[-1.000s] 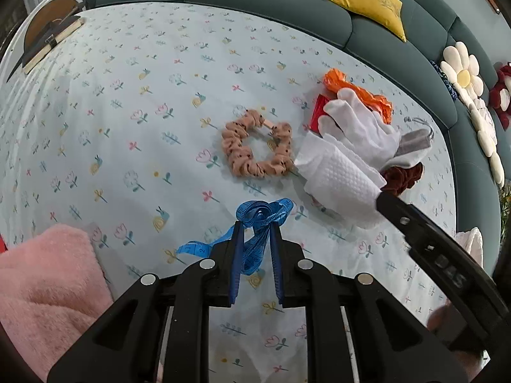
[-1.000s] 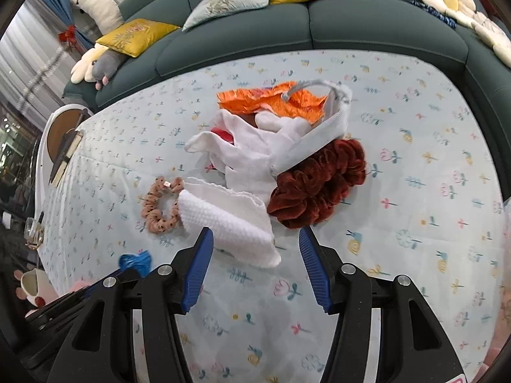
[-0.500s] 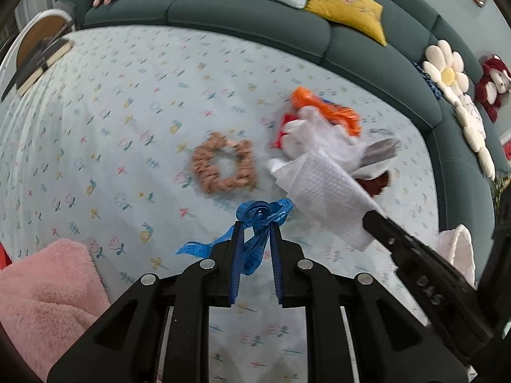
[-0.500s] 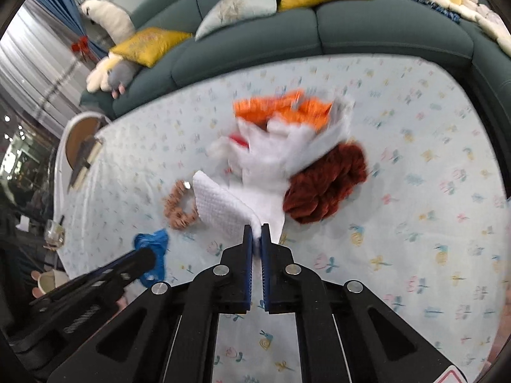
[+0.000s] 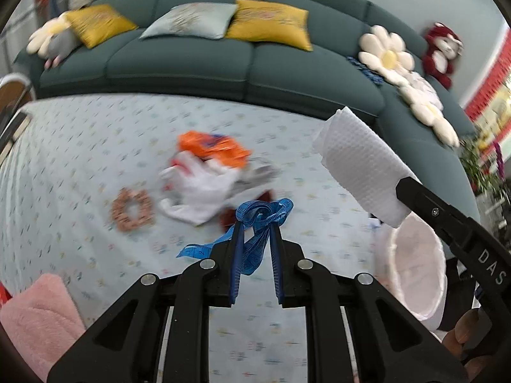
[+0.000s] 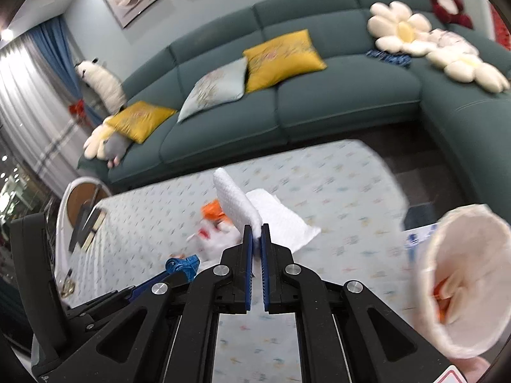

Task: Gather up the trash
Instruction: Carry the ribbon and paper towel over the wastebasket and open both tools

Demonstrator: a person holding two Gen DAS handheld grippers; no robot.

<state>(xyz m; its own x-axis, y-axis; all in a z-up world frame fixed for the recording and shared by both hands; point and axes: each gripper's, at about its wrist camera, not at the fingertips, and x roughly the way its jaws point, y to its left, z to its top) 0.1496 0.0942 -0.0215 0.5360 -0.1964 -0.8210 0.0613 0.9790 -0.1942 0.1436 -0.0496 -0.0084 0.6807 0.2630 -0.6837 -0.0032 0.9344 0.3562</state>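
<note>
My left gripper (image 5: 257,223) is shut on a blue measuring tape (image 5: 262,215) and holds it above the table. My right gripper (image 6: 256,228) is shut on a white paper towel (image 6: 238,202) and holds it up in the air; the towel also shows in the left wrist view (image 5: 361,166). A white bag-lined bin (image 6: 463,287) stands low on the right; it also shows in the left wrist view (image 5: 415,265). On the floral tablecloth (image 5: 80,159) lie an orange wrapper (image 5: 214,146), a white glove (image 5: 201,188) and a peach scrunchie (image 5: 132,210).
A teal sofa (image 5: 191,60) with yellow cushions curves behind the table. A pink fluffy cloth (image 5: 35,312) lies at the near left. A dark red scrunchie (image 5: 228,217) lies partly hidden behind the tape. A round side table (image 6: 83,198) with books stands at the left.
My right gripper has shut on the paper towel and lifted it up and to the right, toward the bin. Both views have tilted up; the left gripper still holds the tape.
</note>
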